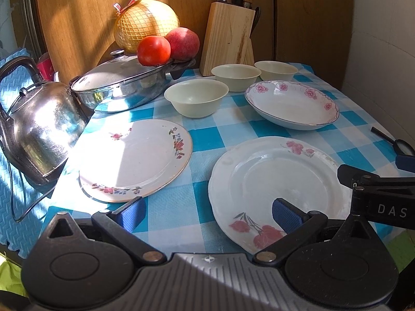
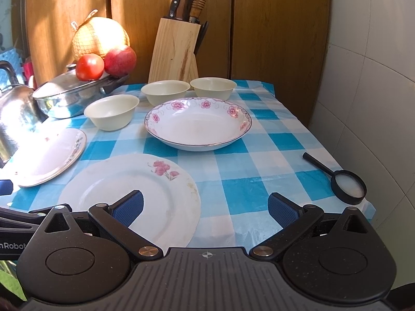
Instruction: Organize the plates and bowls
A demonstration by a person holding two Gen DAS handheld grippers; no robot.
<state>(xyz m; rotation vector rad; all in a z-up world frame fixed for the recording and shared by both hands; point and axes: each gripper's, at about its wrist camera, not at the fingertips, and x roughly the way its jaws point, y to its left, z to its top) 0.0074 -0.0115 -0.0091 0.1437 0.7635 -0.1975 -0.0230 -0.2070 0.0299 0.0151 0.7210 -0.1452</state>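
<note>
I am holding both hand-held grippers low over the near edge of the surface (image 2: 259,140), which is wearing a blue-and-white checked cloth. Nearest to me a scalloped white plate (image 1: 272,181) with pink flowers on its rim is lying flat. My left hand-held gripper (image 1: 207,215) is hovering with its blue pads spread wide apart, gripping nothing; the right pad is showing over that plate's near rim, though I cannot tell if it is touching. My right hand-held gripper (image 2: 205,207) is spread just as wide and is empty too, its left pad over the same plate and its right pad over bare cloth.

To the left, a gold-rimmed plate (image 1: 135,160) with small flower sprays is sitting half in bright sun, beside a steel kettle (image 1: 44,134). A black magnifying glass (image 2: 347,186) is lying near the right edge.

Farther back a deep plate (image 2: 198,124) ringed with pink blossoms is resting on the cloth. Behind it three plain cream bowls are standing upright and apart: one on the left (image 2: 111,112), one in the middle (image 2: 166,92), one on the right (image 2: 212,86). At the back a lidded steel pan (image 1: 122,85) is carrying a tomato (image 1: 153,50), and a wooden knife block (image 2: 175,51) is standing against the wooden panels.
</note>
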